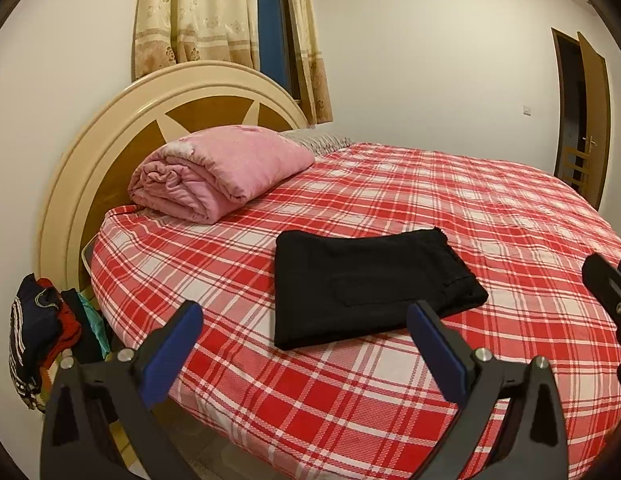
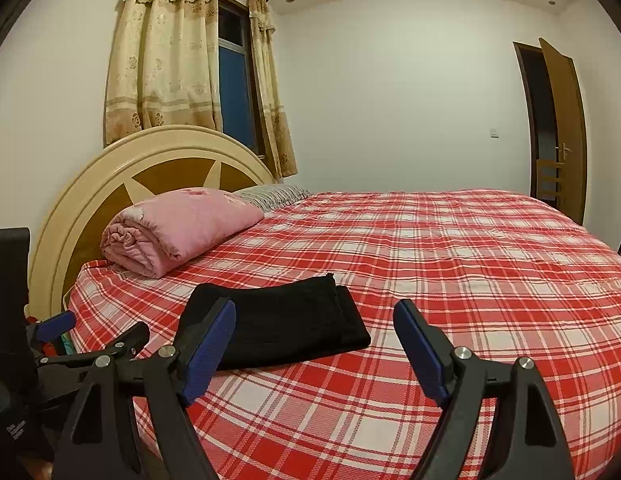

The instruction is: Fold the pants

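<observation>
Black pants (image 1: 366, 284) lie folded into a flat rectangle on the red plaid bed (image 1: 490, 216), near its front edge. My left gripper (image 1: 306, 320) hovers just short of the pants' near edge, open, nothing between its blue pads. In the right wrist view the same pants (image 2: 286, 320) lie ahead and to the left. My right gripper (image 2: 314, 320) is open above the sheet, clear of the cloth. The left gripper (image 2: 66, 326) shows at that view's left edge.
A rolled pink quilt (image 1: 218, 168) rests by the round headboard (image 1: 110, 132), with a striped pillow (image 1: 322, 140) behind it. A pile of clothes (image 1: 42, 328) sits beside the bed at the left. A door (image 1: 590, 120) stands open at the far right.
</observation>
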A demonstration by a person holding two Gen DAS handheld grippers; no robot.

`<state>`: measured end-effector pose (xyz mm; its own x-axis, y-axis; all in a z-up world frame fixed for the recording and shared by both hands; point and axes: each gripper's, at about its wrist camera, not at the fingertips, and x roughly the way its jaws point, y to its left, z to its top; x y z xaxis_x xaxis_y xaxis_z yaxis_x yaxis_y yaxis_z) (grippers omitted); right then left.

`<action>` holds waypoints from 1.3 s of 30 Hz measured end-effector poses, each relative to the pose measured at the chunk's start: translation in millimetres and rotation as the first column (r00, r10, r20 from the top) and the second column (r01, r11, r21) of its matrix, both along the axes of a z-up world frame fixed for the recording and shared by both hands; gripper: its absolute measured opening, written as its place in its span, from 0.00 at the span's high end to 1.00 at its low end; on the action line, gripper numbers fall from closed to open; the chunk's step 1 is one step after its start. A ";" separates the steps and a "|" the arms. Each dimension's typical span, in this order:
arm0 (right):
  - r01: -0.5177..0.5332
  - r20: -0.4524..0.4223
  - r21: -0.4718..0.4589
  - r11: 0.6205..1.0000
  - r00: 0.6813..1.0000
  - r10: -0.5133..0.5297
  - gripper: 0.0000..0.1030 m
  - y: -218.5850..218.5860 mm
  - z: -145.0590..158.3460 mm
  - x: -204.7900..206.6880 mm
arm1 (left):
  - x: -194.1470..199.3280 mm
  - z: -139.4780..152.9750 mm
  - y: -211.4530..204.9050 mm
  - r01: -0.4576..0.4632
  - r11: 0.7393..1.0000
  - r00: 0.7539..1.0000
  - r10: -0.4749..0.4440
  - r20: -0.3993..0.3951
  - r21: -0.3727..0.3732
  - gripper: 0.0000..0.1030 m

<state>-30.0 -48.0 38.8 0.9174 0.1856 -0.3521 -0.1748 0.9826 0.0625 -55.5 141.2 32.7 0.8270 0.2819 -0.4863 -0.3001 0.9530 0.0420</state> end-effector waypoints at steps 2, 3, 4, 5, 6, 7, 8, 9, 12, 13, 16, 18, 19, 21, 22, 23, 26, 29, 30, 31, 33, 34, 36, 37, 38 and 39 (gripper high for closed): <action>0.001 0.002 0.000 1.000 1.000 -0.001 0.20 0.0 0.4 -0.4 | 0.2 0.2 1.0 -0.002 1.000 1.000 0.002 -0.002 -0.003 0.00; 0.002 0.003 0.000 1.000 1.000 -0.002 0.20 0.3 0.4 -0.9 | 0.2 0.1 1.4 -0.002 1.000 1.000 0.002 -0.003 -0.003 0.00; 0.003 0.003 0.001 1.000 1.000 -0.003 0.20 0.2 0.6 -1.2 | 0.2 0.2 1.5 -0.003 1.000 1.000 0.003 -0.003 -0.003 0.00; 0.005 0.002 0.002 1.000 1.000 -0.005 0.20 -0.3 0.4 -0.9 | 0.2 0.1 1.9 -0.003 1.000 1.000 0.003 -0.004 -0.003 0.00; 0.007 0.001 0.005 1.000 1.000 -0.007 0.20 -1.1 0.3 -0.9 | 0.1 0.0 2.0 -0.002 1.000 1.000 0.002 -0.004 -0.003 0.00; 0.008 0.001 0.007 1.000 1.000 -0.008 0.20 -1.3 0.2 -0.8 | 0.2 -0.1 2.1 -0.001 1.000 1.000 0.001 -0.004 -0.004 0.00; 0.010 0.001 0.009 1.000 1.000 -0.010 0.20 -1.6 0.3 -0.9 | 0.4 -0.1 2.2 -0.003 1.000 1.000 0.003 -0.005 -0.003 0.00; 0.011 0.002 0.010 1.000 1.000 -0.011 0.20 -2.2 0.6 -1.1 | 0.1 0.0 2.1 -0.005 1.000 1.000 0.005 -0.005 -0.003 0.00; 0.014 0.004 0.013 1.000 1.000 -0.014 0.20 -3.3 0.5 -1.3 | 0.5 -0.4 4.1 -0.005 1.000 1.000 0.005 -0.008 -0.006 0.00; 0.015 0.004 0.015 1.000 1.000 -0.015 0.20 -3.7 0.5 -1.3 | 0.3 -0.4 4.3 -0.006 1.000 1.000 0.006 -0.008 -0.006 0.00; 0.016 0.001 0.016 1.000 1.000 -0.016 0.20 -3.7 0.5 -0.9 | 0.6 -0.6 4.8 -0.005 1.000 1.000 0.005 -0.009 -0.006 0.00; 0.016 0.001 0.017 1.000 1.000 -0.016 0.20 -4.0 0.3 -0.7 | 0.5 -0.6 5.2 -0.004 1.000 1.000 0.004 -0.010 -0.005 0.00; 0.016 0.001 0.016 1.000 1.000 -0.016 0.20 -4.0 0.3 -0.7 | 0.6 -0.7 5.0 -0.004 1.000 1.000 0.004 -0.011 -0.004 0.00; 0.016 0.001 0.016 1.000 1.000 -0.016 0.20 -4.1 0.1 -0.6 | 1.0 -1.5 4.9 -0.003 1.000 1.000 0.003 -0.013 -0.003 0.00; 0.016 0.000 0.015 1.000 1.000 -0.016 0.20 -4.3 -0.2 -0.4 | 1.2 -1.9 5.3 -0.002 1.000 1.000 0.002 -0.015 -0.002 0.00; 0.016 0.000 0.016 1.000 1.000 -0.016 0.20 -4.3 0.0 -0.9 | 1.1 -2.6 5.5 -0.002 1.000 1.000 0.002 -0.017 -0.003 0.00; 0.018 -0.001 0.021 1.000 1.000 -0.018 0.20 -6.2 -0.4 -1.5 | 1.4 -3.0 5.7 -0.002 1.000 1.000 0.002 -0.018 -0.004 0.00; 0.022 0.000 0.024 0.999 1.000 -0.022 0.20 -7.1 -0.2 -2.1 | 1.5 -3.1 5.6 -0.001 1.000 1.000 0.001 -0.017 -0.002 0.00; 0.022 0.001 0.025 0.999 1.000 -0.022 0.20 -7.4 -0.1 -2.3 | 1.7 -2.9 5.3 -0.002 1.000 1.000 0.001 -0.017 -0.002 0.00; 0.023 0.001 0.026 0.999 1.000 -0.023 0.20 -7.5 0.0 -2.4 | 1.6 -3.1 5.7 -0.001 1.000 1.000 0.001 -0.018 -0.003 0.00; 0.024 0.002 0.026 0.999 1.000 -0.024 0.20 -7.8 -0.1 -2.5 | 1.8 -3.0 5.2 0.000 1.000 1.000 0.000 -0.020 -0.005 0.00; 0.024 0.002 0.026 0.999 1.000 -0.024 0.20 -8.0 -0.3 -2.4 | 1.6 -3.0 5.6 0.000 1.000 1.000 0.000 -0.020 -0.004 0.00; 0.024 0.002 0.027 0.999 1.000 -0.024 0.20 -8.2 -0.5 -2.4 | 1.9 -3.1 5.1 -0.002 1.000 1.000 0.002 -0.020 -0.003 0.00; 0.024 0.003 0.027 0.999 1.000 -0.025 0.20 -8.2 -0.3 -2.3 | 1.8 -3.1 5.6 -0.003 1.000 1.000 0.003 -0.021 -0.002 0.00; 0.024 0.003 0.026 0.999 1.000 -0.024 0.20 -8.3 -0.2 -2.2 | 2.0 -3.4 5.6 -0.003 1.000 1.000 0.003 -0.021 -0.002 0.00; 0.025 0.003 0.026 0.999 1.000 -0.025 0.20 -8.2 -0.2 -2.2 | 1.9 -3.2 5.3 -0.001 1.000 1.000 0.001 -0.019 -0.002 0.00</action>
<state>-32.2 -56.3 38.7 0.9231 0.1715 -0.3442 -0.1502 0.9847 0.0879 -53.6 146.5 29.6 0.8175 0.2818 -0.5023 -0.3000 0.9528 0.0462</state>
